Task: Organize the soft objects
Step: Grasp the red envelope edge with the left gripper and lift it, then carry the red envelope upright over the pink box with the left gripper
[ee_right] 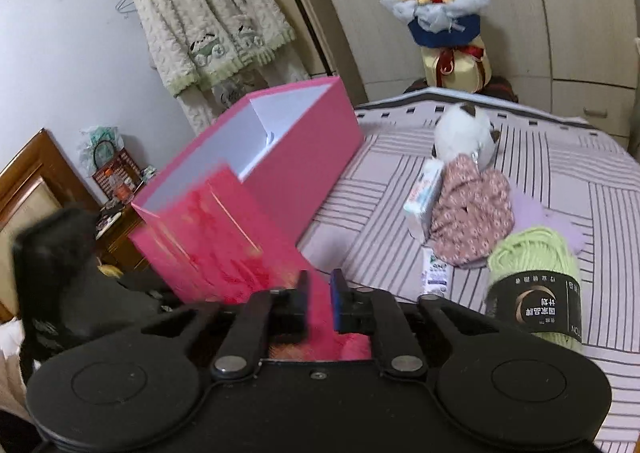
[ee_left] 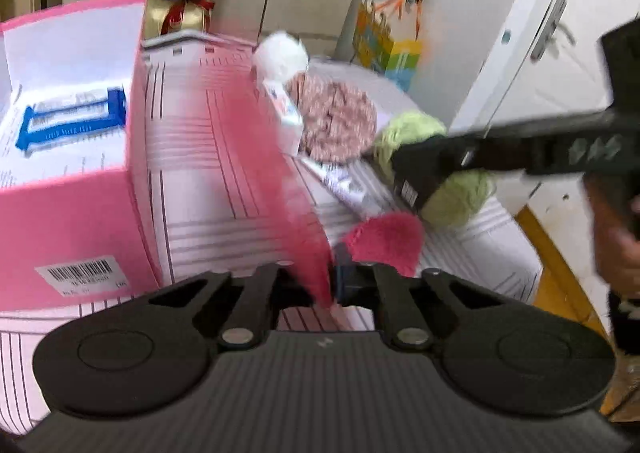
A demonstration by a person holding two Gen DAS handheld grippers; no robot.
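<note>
My left gripper (ee_left: 320,277) is shut on a red fabric piece (ee_left: 256,157), blurred by motion, with a fuzzy pink tuft (ee_left: 386,243) beside it. The same red fabric (ee_right: 224,229) hangs in front of the open pink box (ee_right: 296,149) in the right wrist view. My right gripper (ee_right: 319,303) has its jaws nearly closed with pink fuzzy material (ee_right: 344,347) between and under them. The right gripper's body (ee_left: 520,153) reaches over a green yarn skein (ee_left: 460,193). The yarn (ee_right: 536,277), a floral cloth (ee_right: 472,221) and a white plush toy (ee_right: 464,137) lie on the striped bed (ee_right: 560,181).
The pink box (ee_left: 72,189) holds papers and a blue item (ee_left: 68,119). A tissue pack (ee_right: 422,199) and a small packet (ee_right: 436,273) lie beside the floral cloth. A flower bouquet (ee_right: 444,13) stands behind the bed. A fluffy jacket (ee_right: 208,17) hangs on the wall.
</note>
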